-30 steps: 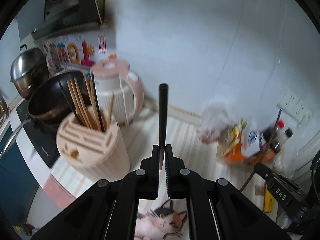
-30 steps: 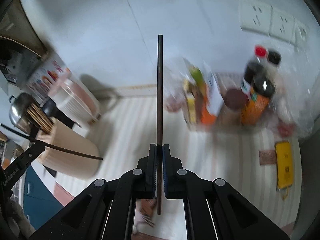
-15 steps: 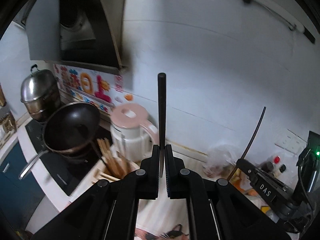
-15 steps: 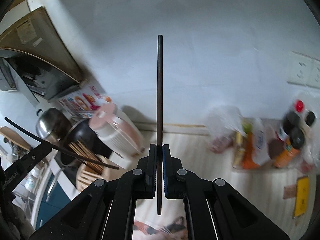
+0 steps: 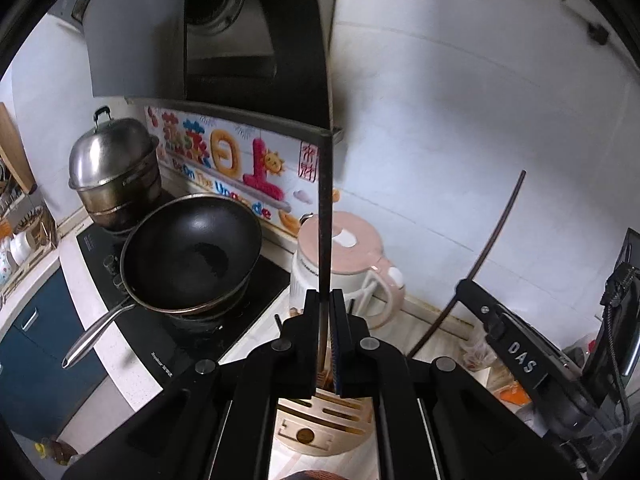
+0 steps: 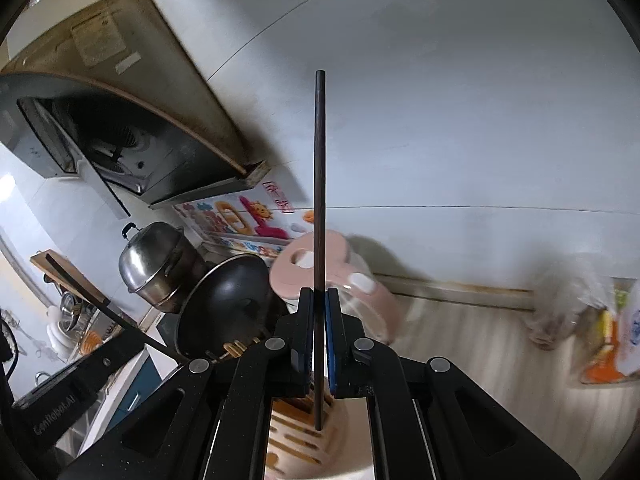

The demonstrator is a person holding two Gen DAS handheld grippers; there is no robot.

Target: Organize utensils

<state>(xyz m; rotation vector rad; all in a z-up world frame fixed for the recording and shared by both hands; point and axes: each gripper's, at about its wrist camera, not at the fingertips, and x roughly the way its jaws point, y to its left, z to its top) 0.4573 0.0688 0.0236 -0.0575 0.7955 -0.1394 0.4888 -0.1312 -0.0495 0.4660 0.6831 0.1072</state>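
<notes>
My left gripper (image 5: 326, 298) is shut on a dark chopstick (image 5: 325, 216) that stands straight up from its jaws. Under it sits the beige slotted utensil holder (image 5: 320, 420). My right gripper (image 6: 319, 294) is shut on a second dark chopstick (image 6: 319, 184), whose lower end hangs over the same holder (image 6: 292, 436). Several wooden chopsticks (image 6: 236, 347) poke out of the holder. In the left wrist view the right gripper (image 5: 516, 354) shows at the right with its chopstick (image 5: 492, 248). The right wrist view has the left gripper (image 6: 84, 376) at lower left.
A black wok (image 5: 192, 256) and a steel steamer pot (image 5: 114, 168) stand on the hob to the left. A pink kettle (image 5: 344, 256) stands just behind the holder. The range hood (image 5: 224, 32) hangs above. Bags of food (image 6: 584, 316) lie at the right along the wall.
Both grippers have risen and swung left with their chopsticks still held. The holder went from the left of each view to right beneath the jaws.
</notes>
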